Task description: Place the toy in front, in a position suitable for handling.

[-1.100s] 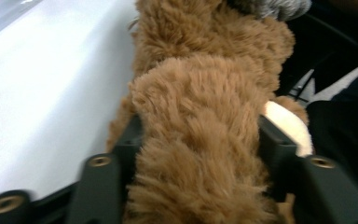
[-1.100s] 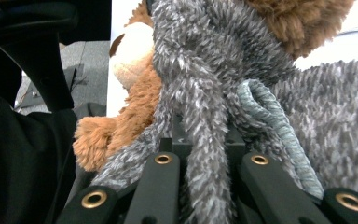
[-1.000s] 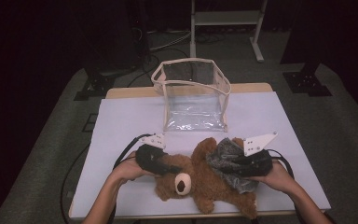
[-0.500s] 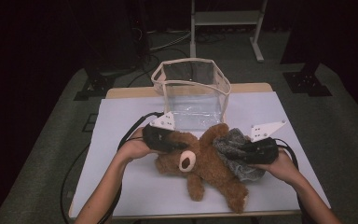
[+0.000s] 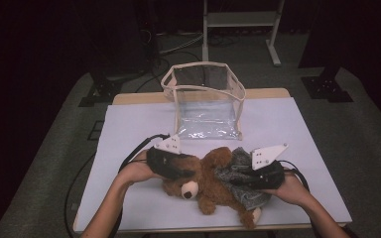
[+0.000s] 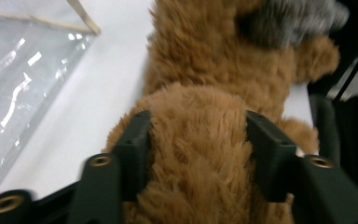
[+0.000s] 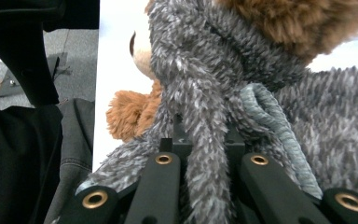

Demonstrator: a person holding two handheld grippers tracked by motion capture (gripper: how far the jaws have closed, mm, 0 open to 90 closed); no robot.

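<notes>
White worktop with wooden edge, grey carpet floor, dark room, metal stand behind. One clear plastic bag upright, open, at worktop's far middle. One brown teddy bear in grey fuzzy garment, lying near front edge, just before bag. Two hand-held grippers. Left hand-held gripper part-open, jaws clamped around bear's brown plush at head end. Right hand-held gripper nearly closed, pinching fold of grey garment.
</notes>
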